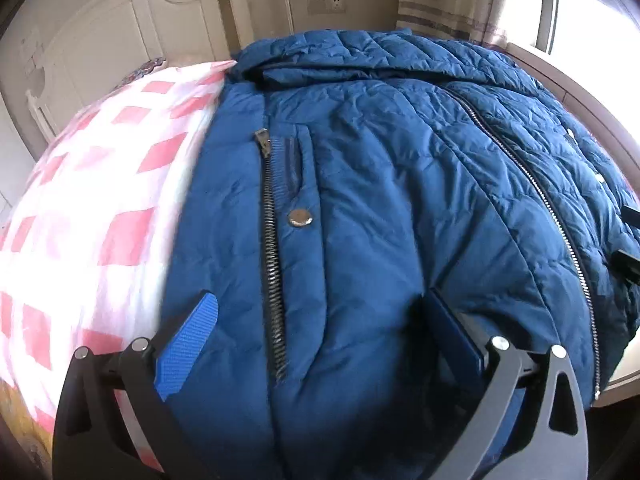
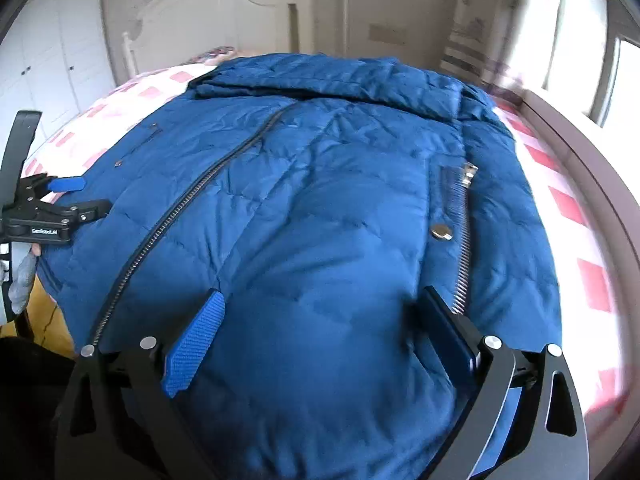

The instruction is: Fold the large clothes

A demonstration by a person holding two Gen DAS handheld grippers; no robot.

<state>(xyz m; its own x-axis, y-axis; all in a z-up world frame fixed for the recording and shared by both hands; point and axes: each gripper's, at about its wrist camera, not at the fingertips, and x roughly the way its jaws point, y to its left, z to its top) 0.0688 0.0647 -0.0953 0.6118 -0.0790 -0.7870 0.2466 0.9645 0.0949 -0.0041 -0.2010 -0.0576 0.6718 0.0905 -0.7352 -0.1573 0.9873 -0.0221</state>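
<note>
Hovering over the jacket (image 1: 360,184), the left tongs (image 1: 320,320) gape wide and grip nothing; the near hem bulges between the fingers. Jacket lies flat on the bed (image 1: 92,200), checked sheet bare to its left, its right edge at the bed's side.

Right wrist view: right tongs (image 2: 320,316) likewise spread wide, empty, above the hem. Bare sheet runs along the jacket's right edge. Left tongs sit at its left edge.

the blue jacket (image 2: 320,200) fills the near bed – bare checked sheet (image 1: 100,200) lies open to its left, a narrower strip right. far off, the headboard (image 2: 224,16) blocks; the window ledge (image 2: 580,152) hems the right.
</note>
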